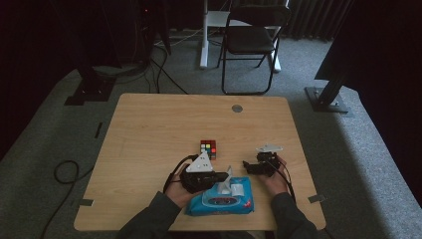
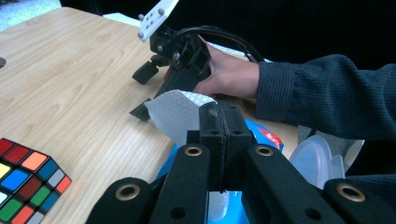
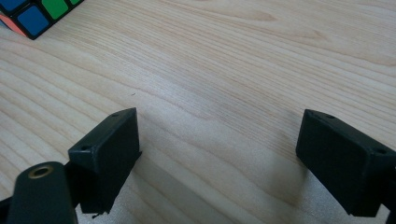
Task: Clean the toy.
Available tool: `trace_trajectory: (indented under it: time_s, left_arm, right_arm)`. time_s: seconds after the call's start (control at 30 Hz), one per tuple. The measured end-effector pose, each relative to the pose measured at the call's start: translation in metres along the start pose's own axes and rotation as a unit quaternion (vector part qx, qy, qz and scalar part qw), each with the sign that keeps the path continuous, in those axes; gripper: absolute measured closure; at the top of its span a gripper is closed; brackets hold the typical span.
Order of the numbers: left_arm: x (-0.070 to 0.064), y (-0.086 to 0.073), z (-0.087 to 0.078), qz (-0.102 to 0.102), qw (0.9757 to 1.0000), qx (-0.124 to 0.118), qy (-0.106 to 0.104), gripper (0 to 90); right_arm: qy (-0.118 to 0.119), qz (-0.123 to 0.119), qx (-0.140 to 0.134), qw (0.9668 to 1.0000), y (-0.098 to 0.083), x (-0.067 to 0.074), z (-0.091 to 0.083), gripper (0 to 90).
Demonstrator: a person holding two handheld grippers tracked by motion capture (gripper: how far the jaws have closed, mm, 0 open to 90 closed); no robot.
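My left gripper (image 2: pixel 218 116) is clamped on a white wipe (image 2: pixel 176 112) — jaws pressed together, the sheet sticking up past the tips. In the high view that gripper (image 1: pixel 223 175) sits at the near edge of the table (image 1: pixel 149 124), just left of centre, right at the top edge of the blue wipes pack (image 1: pixel 221 201), and the wipe (image 1: pixel 228 175) stands up out of the pack's opening. The pack lies flat at the near edge between my two forearms, its white lid (image 1: pixel 237 189) flipped open on the right side.

My right gripper (image 3: pixel 219 154) holds nothing — jaws wide apart, bare wood between them. It sits low over the table, just right of the pack's far corner (image 1: pixel 254 167), tips pointing left. In the left gripper view it (image 2: pixel 144 93) is just beyond the wipe, my hand (image 2: pixel 231 79) around its body.

Rubik's cube (image 1: pixel 208 149) rests on the table just beyond my left gripper, apart from both. Its corner also shows top left in the right gripper view (image 3: pixel 32 14).
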State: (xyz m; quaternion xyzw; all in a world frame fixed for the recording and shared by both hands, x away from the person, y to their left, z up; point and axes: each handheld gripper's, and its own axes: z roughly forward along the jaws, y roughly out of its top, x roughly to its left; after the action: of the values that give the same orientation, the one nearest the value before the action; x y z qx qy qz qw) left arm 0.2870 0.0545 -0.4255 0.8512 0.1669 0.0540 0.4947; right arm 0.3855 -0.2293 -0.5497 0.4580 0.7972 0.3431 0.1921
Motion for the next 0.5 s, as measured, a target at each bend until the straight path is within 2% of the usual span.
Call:
trace_trajectory:
  time_s: [0.17,0.5]
  left_arm:
    - [-0.0006,0.0044,0.0007,0.005,1.0,-0.001,-0.001,90.0]
    - [0.0029,0.007,-0.0017,0.002,1.0,-0.002,-0.001,90.0]
  right_arm:
    - [0.0,0.0,0.0,1.0,0.0,0.0,0.0,13.0]
    - [0.0,0.0,0.0,1.0,0.0,0.0,0.0,13.0]
